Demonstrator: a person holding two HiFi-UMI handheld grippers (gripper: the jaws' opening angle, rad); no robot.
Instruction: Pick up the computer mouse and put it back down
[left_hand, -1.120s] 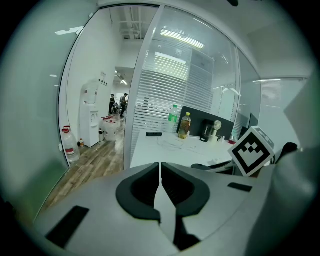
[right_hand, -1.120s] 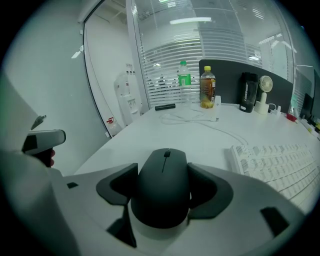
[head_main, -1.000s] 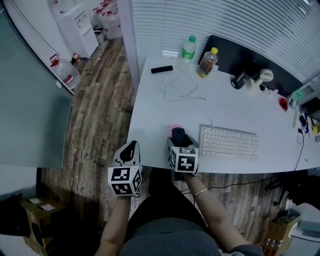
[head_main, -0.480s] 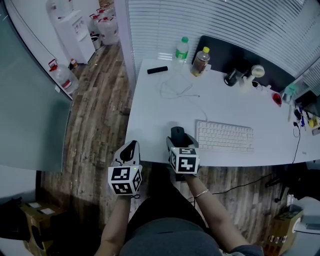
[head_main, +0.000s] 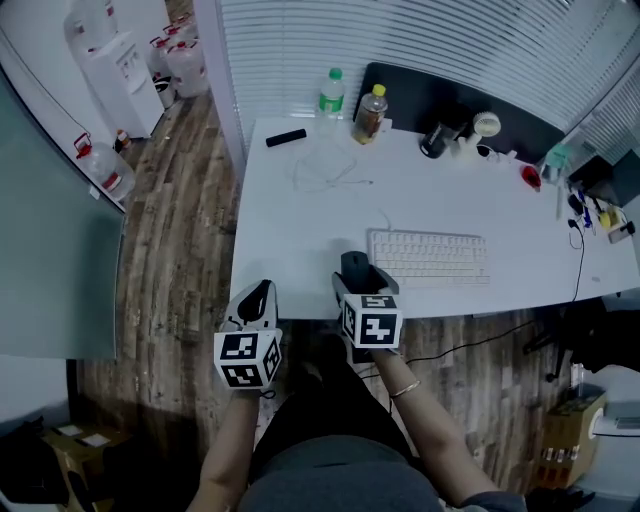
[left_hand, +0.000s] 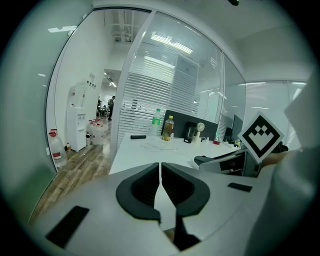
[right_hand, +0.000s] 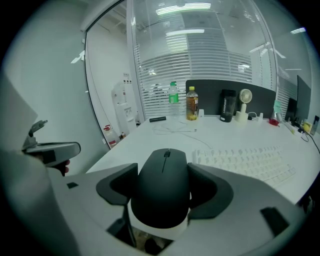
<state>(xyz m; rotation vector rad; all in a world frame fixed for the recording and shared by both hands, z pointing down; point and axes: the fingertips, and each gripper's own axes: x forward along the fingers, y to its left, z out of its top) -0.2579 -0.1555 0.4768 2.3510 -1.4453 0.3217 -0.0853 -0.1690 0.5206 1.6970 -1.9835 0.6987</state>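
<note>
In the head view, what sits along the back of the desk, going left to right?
remote → green-capped bottle → yellow-capped bottle → black cup → fan

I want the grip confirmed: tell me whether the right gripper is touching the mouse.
Touching. The right gripper view shows it: the right gripper has both jaws pressed against the sides of the mouse, with no gap on either side.

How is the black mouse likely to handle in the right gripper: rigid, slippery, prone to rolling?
The mouse looks like a hard shell, so it probably won't deform in the right gripper. Its smooth, rounded sides might let it slip or pivot. Low and broad, it should rest on the desk without rolling.
</note>
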